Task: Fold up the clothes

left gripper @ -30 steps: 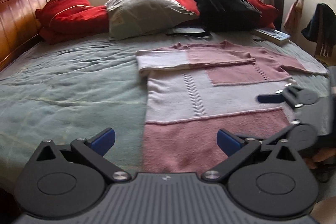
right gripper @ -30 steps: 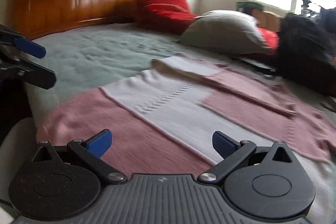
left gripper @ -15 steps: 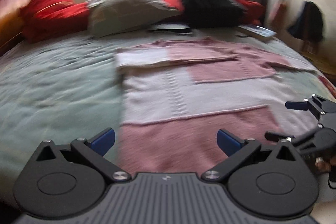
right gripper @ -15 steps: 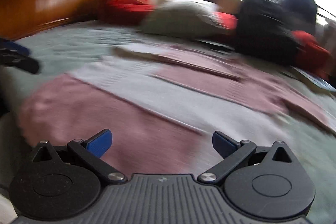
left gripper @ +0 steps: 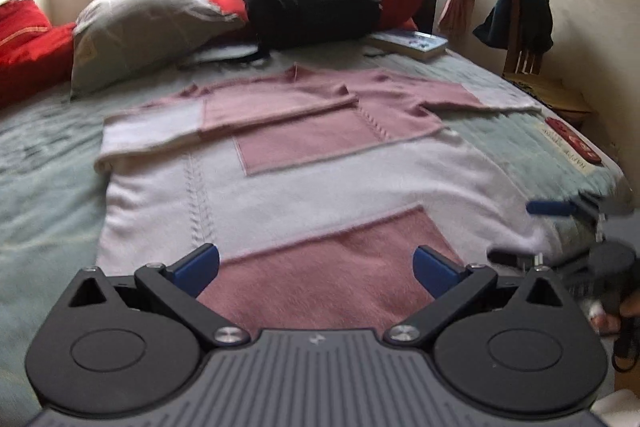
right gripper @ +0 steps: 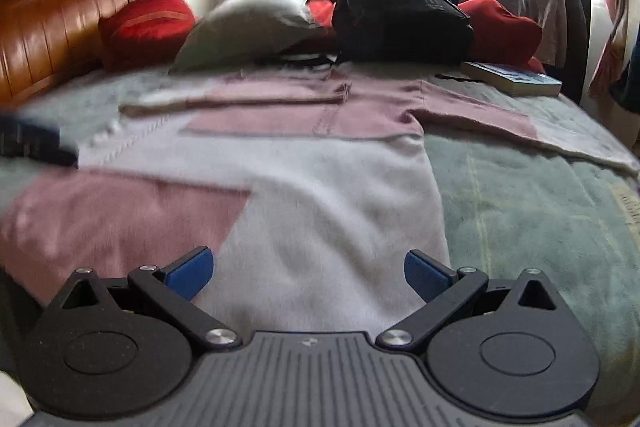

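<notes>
Both hand-held grippers have their blue-padded fingers spread wide with nothing between them. Seen in its own camera, the left gripper (left gripper: 316,265) sits low over the near hem of a pink-and-white colour-block knitted sweater (left gripper: 296,183), above the pink panel. The right gripper (right gripper: 309,269) hovers above the sweater's white area near its right side edge.

That sweater lies flat on the pale green quilted bedspread (left gripper: 44,195), collar towards the far end; one sleeve is folded across the chest, the other stretches out to the right over the quilt.

Only the left view catches the right gripper from outside, a blurred shape at the frame's right edge by the sweater's lower right corner, with part of the person's hand (left gripper: 624,303) behind it. It also shows a dark garment draped over a wooden chair (left gripper: 520,15) by the wall and a red printed label (left gripper: 570,137) on the bedspread edge.

Only the right view shows the brown wooden headboard (right gripper: 52,27); the left gripper appears there as a dark blur at the left border.

Both views take in a grey pillow (right gripper: 248,23), red cushions (right gripper: 148,23), a black backpack (left gripper: 308,7) and a thick paperback book (right gripper: 514,79) at the far end.
</notes>
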### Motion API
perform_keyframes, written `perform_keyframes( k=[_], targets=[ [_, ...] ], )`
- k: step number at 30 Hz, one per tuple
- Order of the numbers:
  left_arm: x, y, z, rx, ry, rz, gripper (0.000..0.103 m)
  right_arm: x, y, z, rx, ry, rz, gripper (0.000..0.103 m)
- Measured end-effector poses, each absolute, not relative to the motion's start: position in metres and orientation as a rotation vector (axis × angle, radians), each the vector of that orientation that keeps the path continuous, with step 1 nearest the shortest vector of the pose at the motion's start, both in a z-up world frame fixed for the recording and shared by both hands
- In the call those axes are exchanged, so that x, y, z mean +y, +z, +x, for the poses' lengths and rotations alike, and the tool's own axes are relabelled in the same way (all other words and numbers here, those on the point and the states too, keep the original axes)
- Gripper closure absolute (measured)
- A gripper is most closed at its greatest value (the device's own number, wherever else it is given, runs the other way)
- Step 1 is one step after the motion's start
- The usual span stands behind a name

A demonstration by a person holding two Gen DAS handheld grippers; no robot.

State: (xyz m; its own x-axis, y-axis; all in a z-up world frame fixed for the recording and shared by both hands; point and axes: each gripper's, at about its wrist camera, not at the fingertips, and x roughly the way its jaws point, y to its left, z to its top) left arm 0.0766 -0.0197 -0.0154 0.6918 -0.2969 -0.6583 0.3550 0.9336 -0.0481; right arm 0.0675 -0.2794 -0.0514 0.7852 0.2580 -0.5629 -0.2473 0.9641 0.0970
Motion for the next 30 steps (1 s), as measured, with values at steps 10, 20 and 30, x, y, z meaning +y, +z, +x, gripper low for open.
perform_keyframes(
  k=[10,20,30],
  targets=[
    [-0.005,0.001,0.071,0.664,-0.261,0.072,0.001,-0.277,-0.026,0.196,0.575,0.295,0.109,0.000],
    [-0.005,-0.016,0.079,0.717,-0.277,0.067,0.001,-0.302,-0.062,0.226,0.657,0.293,0.158,0.000],
    [-0.037,-0.028,0.083,0.715,-0.451,0.096,0.001,-0.387,-0.038,0.182,0.613,0.239,0.290,0.000]
  ],
)
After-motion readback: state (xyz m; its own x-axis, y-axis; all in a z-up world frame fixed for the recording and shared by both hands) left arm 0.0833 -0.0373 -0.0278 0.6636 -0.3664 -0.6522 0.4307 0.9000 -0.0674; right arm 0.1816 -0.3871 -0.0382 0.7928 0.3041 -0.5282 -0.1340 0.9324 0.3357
